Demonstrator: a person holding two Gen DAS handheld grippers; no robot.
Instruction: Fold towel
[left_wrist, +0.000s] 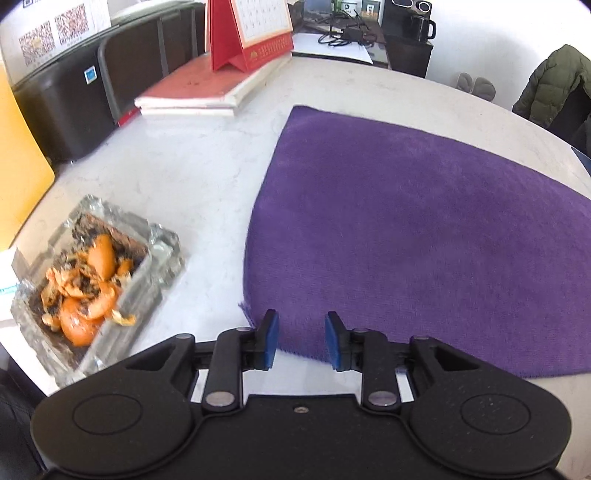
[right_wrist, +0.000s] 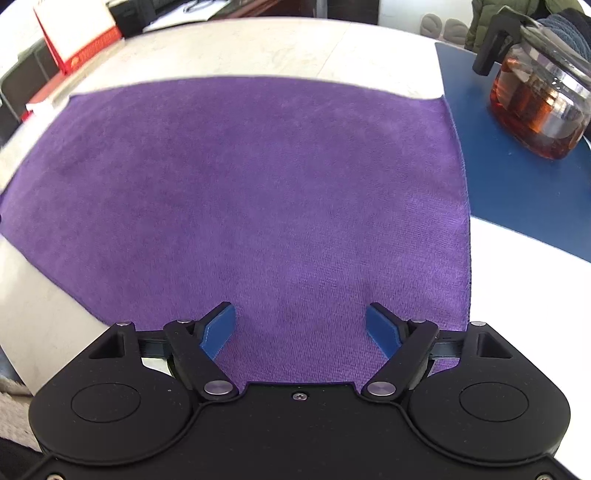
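A pale marble-look table (left_wrist: 207, 173) carries a purple towel (left_wrist: 424, 229) spread flat and unfolded.

The towel is a plush, evenly coloured square with no creases, its right edge just beside a blue mat (right_wrist: 517, 177) that holds a glass teapot (right_wrist: 543, 96) of dark tea. To its left sit a glass ashtray (left_wrist: 162, 266) full of orange peel, a stack of red-covered books (left_wrist: 199, 88) and a red desk calendar (left_wrist: 255, 33). The left tool (left_wrist: 301, 341) hovers low over the towel's near left corner, its blue pads a modest gap apart, holding nothing. The right tool (right_wrist: 301, 332) hangs above the near edge toward the right corner, spread wide and empty.
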